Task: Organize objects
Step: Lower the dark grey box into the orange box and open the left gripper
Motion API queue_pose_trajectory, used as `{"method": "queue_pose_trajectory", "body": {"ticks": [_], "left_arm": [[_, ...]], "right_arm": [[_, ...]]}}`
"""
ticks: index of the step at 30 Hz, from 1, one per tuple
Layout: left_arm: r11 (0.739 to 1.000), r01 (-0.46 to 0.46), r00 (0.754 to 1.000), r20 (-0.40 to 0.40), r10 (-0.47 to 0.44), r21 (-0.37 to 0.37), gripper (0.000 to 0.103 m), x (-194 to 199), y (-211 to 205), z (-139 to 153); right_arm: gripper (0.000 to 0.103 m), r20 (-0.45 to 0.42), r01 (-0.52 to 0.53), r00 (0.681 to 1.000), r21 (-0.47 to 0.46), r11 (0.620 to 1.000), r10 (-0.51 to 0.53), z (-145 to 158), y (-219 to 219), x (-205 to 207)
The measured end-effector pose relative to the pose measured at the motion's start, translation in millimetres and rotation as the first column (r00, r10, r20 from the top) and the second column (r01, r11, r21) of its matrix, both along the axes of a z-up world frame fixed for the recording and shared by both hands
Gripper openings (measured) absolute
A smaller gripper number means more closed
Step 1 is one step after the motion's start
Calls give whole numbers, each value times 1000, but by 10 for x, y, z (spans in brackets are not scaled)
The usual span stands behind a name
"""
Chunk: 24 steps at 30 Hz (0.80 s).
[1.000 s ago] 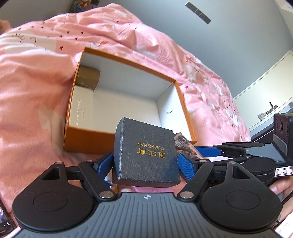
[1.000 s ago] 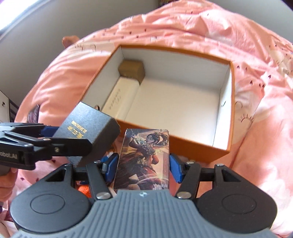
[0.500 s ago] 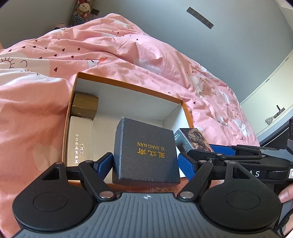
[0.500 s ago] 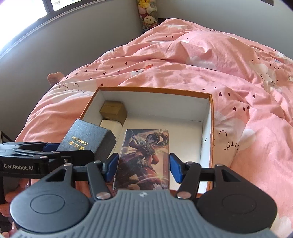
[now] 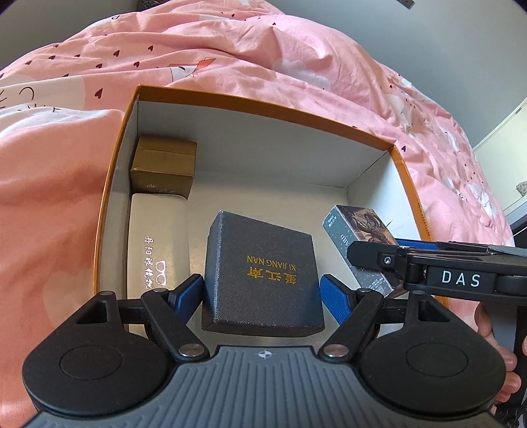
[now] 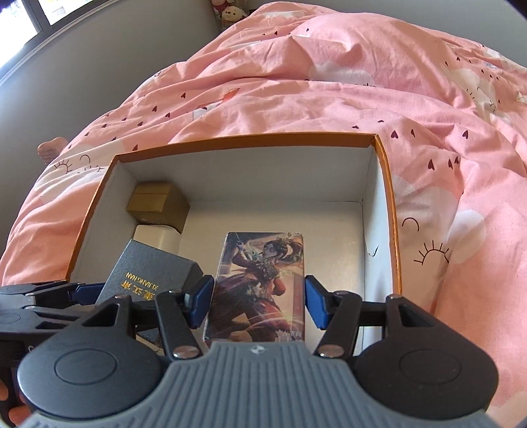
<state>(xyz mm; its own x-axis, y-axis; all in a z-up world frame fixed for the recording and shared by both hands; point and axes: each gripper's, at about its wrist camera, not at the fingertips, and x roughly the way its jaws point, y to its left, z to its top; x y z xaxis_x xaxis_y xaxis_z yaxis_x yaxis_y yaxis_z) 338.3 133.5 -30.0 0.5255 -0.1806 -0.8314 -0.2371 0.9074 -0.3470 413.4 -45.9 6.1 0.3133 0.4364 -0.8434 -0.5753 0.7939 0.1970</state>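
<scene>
An orange box with white inside (image 5: 263, 102) (image 6: 250, 140) lies open on the pink bed. My left gripper (image 5: 262, 293) is shut on a dark grey "XI JIANG NAN" box (image 5: 263, 273) (image 6: 148, 276), held over the orange box's near left part. My right gripper (image 6: 257, 304) is shut on an illustrated card box (image 6: 260, 280) (image 5: 362, 237), held over the orange box's near middle. A gold-brown small box (image 5: 164, 168) (image 6: 158, 204) and a white glasses case (image 5: 158, 237) (image 6: 158, 237) lie along the left wall inside.
A pink duvet (image 5: 296, 56) (image 6: 329, 82) with hearts and suns surrounds the orange box. Grey walls stand behind. Plush toys (image 6: 230, 10) sit at the far end. A bare foot (image 6: 49, 151) shows at the left bed edge.
Both grippers moved forward from in front of the orange box to over its inside, each still holding its box. The orange box now looks nearer.
</scene>
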Motion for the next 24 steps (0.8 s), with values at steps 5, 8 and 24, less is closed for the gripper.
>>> {"method": "queue_pose_trajectory", "body": {"ticks": [5, 8, 24], "left_arm": [[999, 15, 999, -49, -13, 38, 89, 80, -52, -123], [998, 26, 996, -81, -21, 58, 89, 115, -65, -200], [999, -3, 995, -100, 7, 34, 88, -14, -23, -246]], "right_arm": [[61, -46, 13, 999, 4, 1000, -13, -153, 5, 120], [61, -62, 17, 998, 5, 1000, -16, -217, 6, 160], [61, -116, 5, 993, 8, 1000, -4, -380, 19, 165]]}}
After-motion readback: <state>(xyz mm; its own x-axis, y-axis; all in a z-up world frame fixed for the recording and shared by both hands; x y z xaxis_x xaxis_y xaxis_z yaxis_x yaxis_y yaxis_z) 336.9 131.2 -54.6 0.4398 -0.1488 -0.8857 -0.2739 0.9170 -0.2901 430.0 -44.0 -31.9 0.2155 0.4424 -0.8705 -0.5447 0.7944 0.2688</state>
